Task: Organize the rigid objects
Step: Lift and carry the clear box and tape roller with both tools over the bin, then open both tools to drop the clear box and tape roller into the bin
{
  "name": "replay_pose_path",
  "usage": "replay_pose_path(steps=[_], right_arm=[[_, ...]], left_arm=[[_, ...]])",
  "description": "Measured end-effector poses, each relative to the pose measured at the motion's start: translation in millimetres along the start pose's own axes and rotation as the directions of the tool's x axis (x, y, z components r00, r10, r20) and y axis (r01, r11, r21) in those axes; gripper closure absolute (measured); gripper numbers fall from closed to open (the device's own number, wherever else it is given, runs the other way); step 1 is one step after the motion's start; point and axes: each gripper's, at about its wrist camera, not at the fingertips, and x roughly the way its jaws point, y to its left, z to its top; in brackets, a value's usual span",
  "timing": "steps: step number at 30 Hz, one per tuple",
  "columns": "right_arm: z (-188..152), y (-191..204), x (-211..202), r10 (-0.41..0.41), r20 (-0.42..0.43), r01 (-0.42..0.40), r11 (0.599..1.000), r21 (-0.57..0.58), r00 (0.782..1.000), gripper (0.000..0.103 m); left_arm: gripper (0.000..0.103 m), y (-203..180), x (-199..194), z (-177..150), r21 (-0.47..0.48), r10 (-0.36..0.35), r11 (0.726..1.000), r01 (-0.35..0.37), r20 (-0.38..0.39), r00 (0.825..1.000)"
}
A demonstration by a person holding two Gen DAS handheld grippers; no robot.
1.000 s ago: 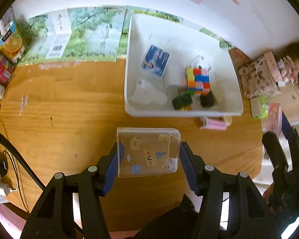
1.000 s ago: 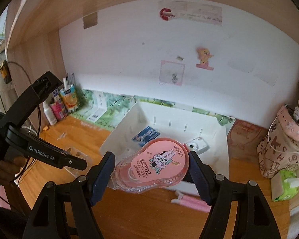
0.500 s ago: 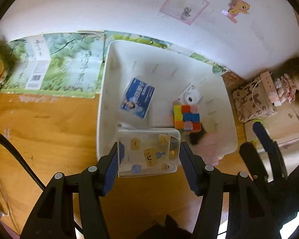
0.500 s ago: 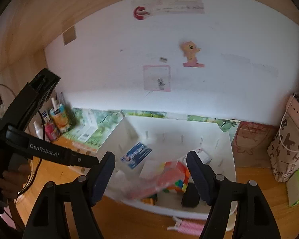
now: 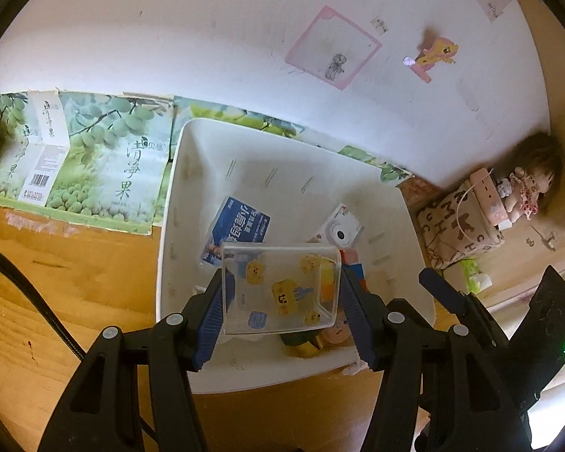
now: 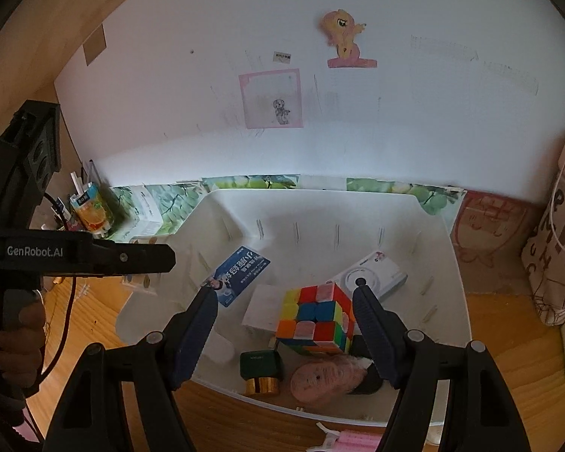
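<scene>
My left gripper (image 5: 282,282) is shut on a clear plastic box (image 5: 278,301) with yellow stickers, held above the near half of the white bin (image 5: 169,226). My right gripper (image 6: 282,290) hangs open and empty over the same bin (image 6: 320,192). Under it lie a colour cube (image 6: 314,314), a white toy camera (image 6: 373,275), a blue card pack (image 6: 237,275), a small green case (image 6: 260,363), a gold roll (image 6: 261,386) and a pink tape dispenser (image 6: 326,376). The clear box hides most of the cube in the left wrist view.
A patterned bag (image 5: 459,226) and a doll (image 5: 523,188) sit right of the bin. A juice carton (image 6: 92,214) stands at the back left. A pink item (image 6: 354,442) lies on the wooden table in front of the bin. A black cable (image 5: 26,293) crosses the left side.
The right gripper let go of the pink tape dispenser, which dropped into the bin, and the gripper came lower. The left gripper carried the clear box from over the table to over the bin.
</scene>
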Motion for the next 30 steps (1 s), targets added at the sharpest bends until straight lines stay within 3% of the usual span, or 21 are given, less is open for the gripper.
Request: replay_pose_path(steps=[7,10,12,20,30], right_arm=[[-2,5,-5,0.007,0.013,-0.008,0.998,0.066,1.000,0.028],[-3,12,-11,0.009,0.025,-0.011,0.998,0.067,1.000,0.028],[-3,15,-14,0.019,0.023,-0.021,0.998,0.065,1.000,0.022],[-2,25,-40,0.021,0.047,-0.026,0.995,0.099,0.999,0.022],[-17,49,-93,-0.046,0.111,0.031,0.991,0.132,0.993,0.022]], left_arm=[[0.040,-4,-8,-2,0.020,0.003,1.000,-0.004,0.040,0.999],[0.032,-6,-18,-5,0.021,-0.010,1.000,0.009,0.067,0.998],[0.031,-7,-24,-6,0.027,-0.016,1.000,0.014,0.079,0.997],[0.020,-12,-61,-12,0.058,-0.048,0.998,0.040,0.158,0.986],[0.020,-15,-107,-39,0.128,-0.131,0.986,0.104,0.217,0.967]])
